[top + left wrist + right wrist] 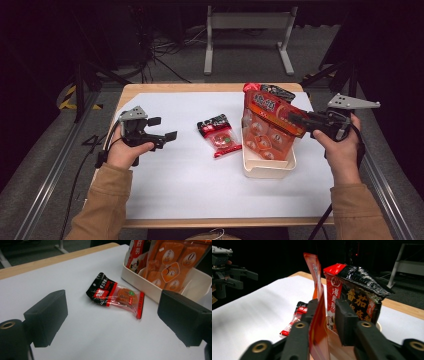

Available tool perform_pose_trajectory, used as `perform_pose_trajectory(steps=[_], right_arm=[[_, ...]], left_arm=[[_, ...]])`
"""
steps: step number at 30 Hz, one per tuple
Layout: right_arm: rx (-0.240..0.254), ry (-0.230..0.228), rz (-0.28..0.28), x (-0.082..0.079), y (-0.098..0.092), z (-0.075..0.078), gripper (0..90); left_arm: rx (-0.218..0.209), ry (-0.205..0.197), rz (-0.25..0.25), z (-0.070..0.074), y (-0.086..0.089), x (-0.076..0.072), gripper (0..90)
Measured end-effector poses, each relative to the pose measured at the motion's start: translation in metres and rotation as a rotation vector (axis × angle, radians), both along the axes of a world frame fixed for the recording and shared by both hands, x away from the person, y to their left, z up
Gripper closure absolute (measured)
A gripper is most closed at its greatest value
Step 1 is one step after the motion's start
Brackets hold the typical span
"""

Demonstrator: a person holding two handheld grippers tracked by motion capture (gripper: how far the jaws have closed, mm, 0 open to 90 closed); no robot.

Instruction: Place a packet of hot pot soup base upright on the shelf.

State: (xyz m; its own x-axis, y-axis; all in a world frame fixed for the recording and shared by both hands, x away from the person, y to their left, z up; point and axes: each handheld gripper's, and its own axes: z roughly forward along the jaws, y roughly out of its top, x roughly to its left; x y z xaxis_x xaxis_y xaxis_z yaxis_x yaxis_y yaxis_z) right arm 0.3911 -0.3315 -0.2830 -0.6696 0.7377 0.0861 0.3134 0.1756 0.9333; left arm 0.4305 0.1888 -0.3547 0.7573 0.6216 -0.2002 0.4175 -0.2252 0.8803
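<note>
- Right gripper point(295, 120), right of centre: jaws parted around the orange packet point(267, 131), not pressing it; packet stands in the white bin point(267, 170).
- Left gripper point(162, 128), left of frame: jaws apart, holding nothing.
- Small red packet point(220, 136): flat, centre of the table.

High view: fixed above the person's edge of the table point(165, 200), facing forward and down, far enough to take in the whole top and floor beyond. Left gripper view: low over the table left of the white bin point(140, 282), looking across at it, close. Right gripper view: right of the bin point(378, 326), nearly against the orange packet point(318, 322), facing back left. All three share the bin and the small red packet point(220, 136) beside it.
</note>
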Motion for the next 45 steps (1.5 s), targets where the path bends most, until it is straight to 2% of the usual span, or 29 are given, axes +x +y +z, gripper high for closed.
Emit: perform_pose_trajectory(steps=[2, 6, 7, 8, 11, 12, 14, 19, 21, 25, 27, 30, 35, 38, 41, 42, 45], right_arm=[[0.009, -0.009, -0.006, -0.003, -0.003, 0.001, 67.7], [0.019, -0.030, -0.024, -0.012, -0.009, 0.004, 64.3], [0.018, -0.034, -0.029, -0.014, -0.010, 0.005, 63.4], [0.018, -0.039, -0.032, -0.017, -0.011, 0.006, 62.5], [0.023, -0.057, -0.049, -0.025, -0.016, 0.007, 59.1], [0.024, -0.063, -0.057, -0.027, -0.018, 0.008, 57.7], [0.025, -0.074, -0.076, -0.032, -0.023, 0.009, 54.9], [0.015, -0.094, -0.105, -0.043, -0.033, 0.007, 46.0], [0.035, -0.104, -0.117, -0.047, -0.037, 0.004, 44.7], [0.043, -0.120, -0.163, -0.052, -0.048, -0.005, 44.4], [0.049, -0.105, -0.187, -0.051, -0.053, -0.013, 44.2], [0.015, -0.079, -0.210, -0.047, -0.057, -0.022, 43.6], [0.022, -0.056, -0.213, -0.042, -0.060, -0.028, 43.4], [0.011, -0.044, -0.214, -0.039, -0.059, -0.033, 42.5], [0.015, -0.038, -0.215, -0.037, -0.060, -0.036, 42.5], [0.030, -0.031, -0.213, -0.036, -0.060, -0.038, 42.5], [0.024, -0.026, -0.211, -0.034, -0.061, -0.040, 42.5]], left_arm=[[-0.014, 0.004, -0.004, -0.001, 0.000, 0.001, 12.0], [-0.001, -0.037, -0.019, -0.004, -0.003, 0.006, 16.0], [0.014, -0.053, -0.025, -0.005, -0.003, 0.007, 19.0], [0.030, -0.065, -0.028, -0.005, -0.003, 0.008, 25.9], [0.030, -0.083, -0.027, -0.005, -0.003, 0.010, 34.9], [0.013, -0.071, -0.029, -0.005, -0.003, 0.009, 35.7], [0.004, -0.057, -0.027, -0.005, -0.004, 0.010, 35.9], [0.054, -0.067, -0.023, -0.006, -0.008, 0.010, 37.5], [0.060, -0.075, -0.015, -0.007, -0.009, 0.010, 37.8], [0.055, -0.084, -0.007, -0.007, -0.010, 0.010, 37.3], [0.055, -0.087, -0.008, -0.007, -0.011, 0.010, 36.9], [0.058, -0.085, 0.001, -0.008, -0.014, 0.011, 36.9], [0.066, -0.075, -0.002, -0.010, -0.020, 0.013, 39.8], [0.067, -0.066, 0.011, -0.013, -0.027, 0.019, 36.3], [0.062, -0.037, 0.019, -0.016, -0.034, 0.025, 32.3], [0.054, -0.024, 0.014, -0.017, -0.036, 0.027, 30.0], [0.043, -0.014, 0.003, -0.020, -0.045, 0.034, 27.2]])
